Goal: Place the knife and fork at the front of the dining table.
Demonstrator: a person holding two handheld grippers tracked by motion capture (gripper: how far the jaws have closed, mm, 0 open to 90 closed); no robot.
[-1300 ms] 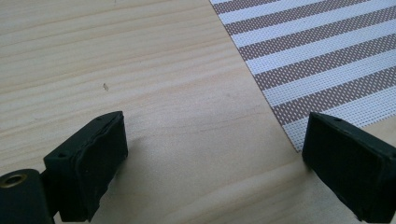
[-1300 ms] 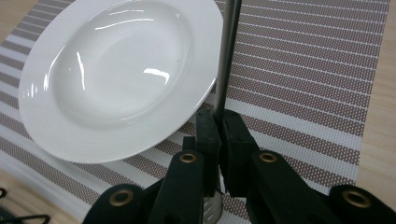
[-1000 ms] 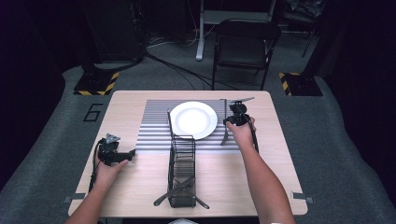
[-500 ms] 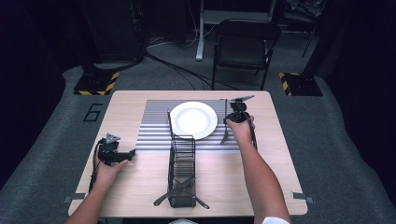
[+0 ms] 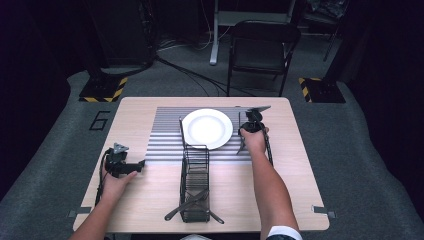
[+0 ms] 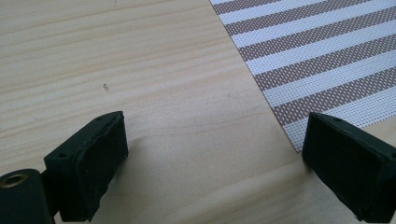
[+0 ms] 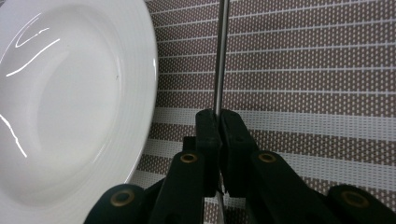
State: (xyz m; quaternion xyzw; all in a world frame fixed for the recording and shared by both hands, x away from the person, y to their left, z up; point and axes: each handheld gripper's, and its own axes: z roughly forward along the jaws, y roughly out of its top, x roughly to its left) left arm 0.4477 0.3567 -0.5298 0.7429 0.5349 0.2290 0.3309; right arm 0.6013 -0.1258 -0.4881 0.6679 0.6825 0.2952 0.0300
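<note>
My right gripper (image 7: 220, 116) is shut on the thin metal handle of a utensil (image 7: 219, 56), which runs up over the striped placemat (image 7: 303, 70) just right of the white plate (image 7: 70, 102). From above, the right gripper (image 5: 251, 125) sits at the plate's (image 5: 207, 128) right edge, with the utensil (image 5: 240, 142) slanting beside it; I cannot tell which kind of utensil it is. My left gripper (image 5: 136, 165) rests open on the bare wood at the left. Between its jaws is only tabletop (image 6: 187, 116) and a corner of the placemat (image 6: 327, 56).
A black wire cutlery caddy (image 5: 195, 175) stands on the table's front centre, just below the plate, with dark utensils (image 5: 192, 200) lying crossed in its near end. A folding chair (image 5: 262, 47) stands behind the table.
My right hand has sunk a little toward the placemat with the utensil still clamped. The left hand has stayed put.
</note>
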